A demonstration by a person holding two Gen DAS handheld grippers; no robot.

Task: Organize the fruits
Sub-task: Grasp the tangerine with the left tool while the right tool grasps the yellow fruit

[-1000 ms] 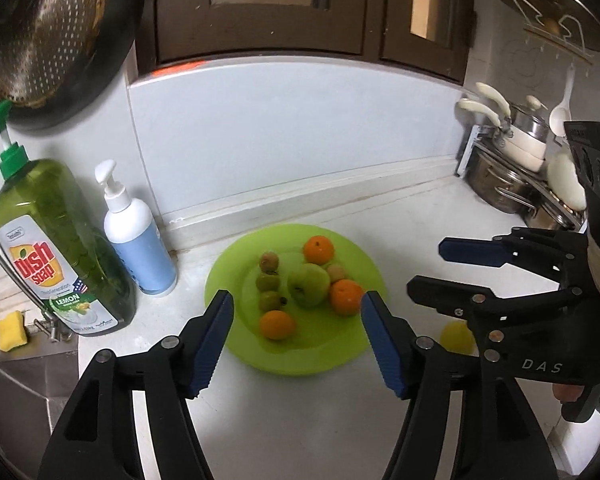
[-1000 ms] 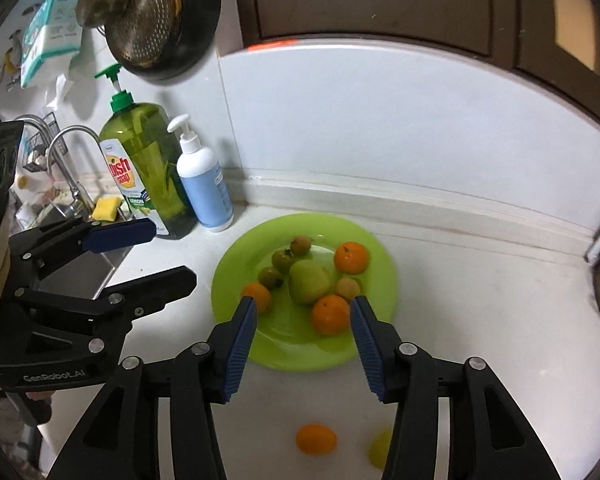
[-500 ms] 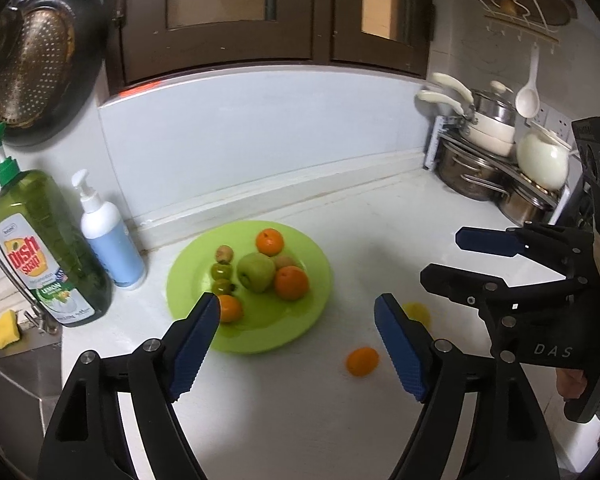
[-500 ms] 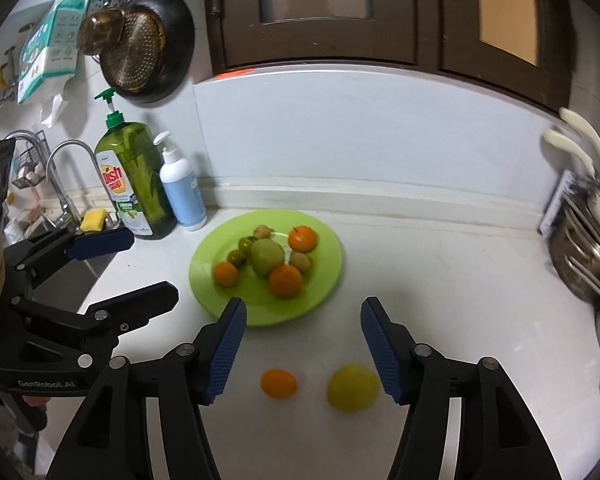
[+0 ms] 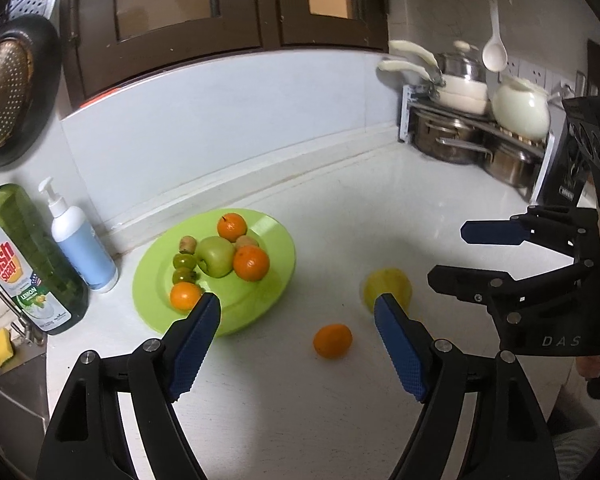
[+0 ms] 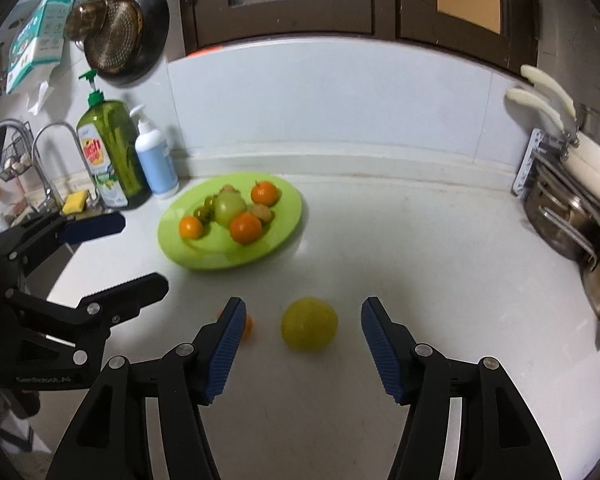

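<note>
Right wrist view: I've pulled back from the plate point(image 6: 288, 236), both grippers' jaws spread, and the lemon point(image 6: 309, 329) now sits between my right gripper point(image 6: 300, 354) jaws, ready for picking.

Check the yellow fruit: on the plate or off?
Off. The yellow fruit lies on the bare counter, clear of the green plate.

I see a lime-green plate point(image 5: 268, 280) holding orange tangerines point(image 5: 251, 263) and a pale green apple point(image 5: 216, 256). On my white counter point(image 5: 300, 400) sit an orange fruit point(image 5: 333, 340) and a yellow lemon point(image 6: 309, 328). Both grippers are black with blue ridged pads point(image 6: 225, 356). The soap bottle point(image 5: 24, 264) is green, the pump bottle point(image 5: 82, 240) light blue and white.
</note>
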